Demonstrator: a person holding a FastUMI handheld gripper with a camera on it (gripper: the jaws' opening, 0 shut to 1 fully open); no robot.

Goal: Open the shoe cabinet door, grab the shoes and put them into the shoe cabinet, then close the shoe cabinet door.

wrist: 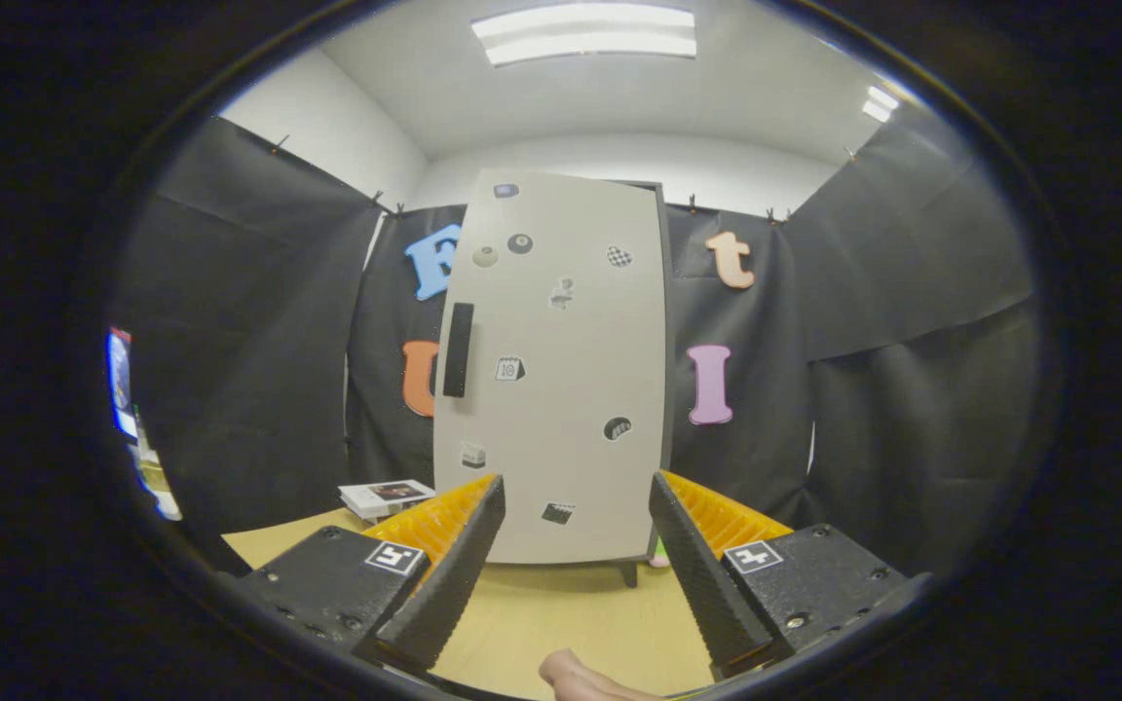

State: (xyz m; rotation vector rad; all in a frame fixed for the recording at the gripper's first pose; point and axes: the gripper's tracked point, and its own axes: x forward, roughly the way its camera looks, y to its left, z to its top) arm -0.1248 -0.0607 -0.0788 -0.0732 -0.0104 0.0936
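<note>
A tall light-grey shoe cabinet stands upright on the wooden table, straight beyond my fingers. Its door is shut and carries several small stickers. A black vertical handle sits near the door's left edge, about halfway up. My gripper is open, its two black ribbed fingers spread wide with nothing between them, some way short of the cabinet's base. A small pink and green bit peeks out behind the cabinet's lower right corner; I cannot tell what it is.
A small stack of booklets lies on the table left of the cabinet. Part of a hand shows below, between the fingers. Black cloth walls close in the booth behind and on both sides.
</note>
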